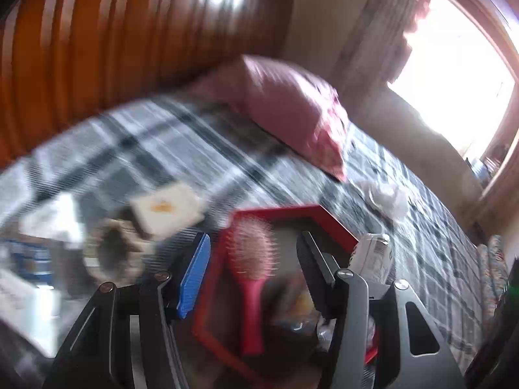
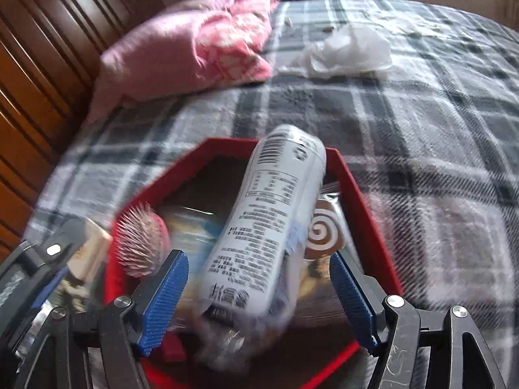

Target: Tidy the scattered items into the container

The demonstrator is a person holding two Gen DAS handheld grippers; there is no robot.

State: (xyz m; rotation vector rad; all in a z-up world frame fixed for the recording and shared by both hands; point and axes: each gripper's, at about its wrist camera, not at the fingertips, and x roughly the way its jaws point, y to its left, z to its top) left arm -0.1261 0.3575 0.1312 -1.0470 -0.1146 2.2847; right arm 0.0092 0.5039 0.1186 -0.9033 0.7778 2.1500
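Observation:
A red octagonal box (image 1: 279,210) sits on the plaid bed cover. In the left wrist view, a pink hairbrush (image 1: 253,259) lies bristles up over the box's left side. It sits between the fingers of my left gripper (image 1: 253,246), which is open with a gap on each side of the brush. In the right wrist view, a white printed bottle (image 2: 269,220) lies tilted over the box rim (image 2: 181,168). It is between the blue pads of my right gripper (image 2: 258,256), which is open and clear of it. The hairbrush (image 2: 142,243) shows at the left inside the box.
A swirl-printed packet (image 2: 324,230) and other wrappers lie in the box. On the cover are a white card box (image 1: 165,210), a ring-shaped roll (image 1: 113,253), a crumpled white bag (image 2: 343,52) and a pink pillow (image 2: 194,52). A wooden headboard (image 1: 113,48) stands behind.

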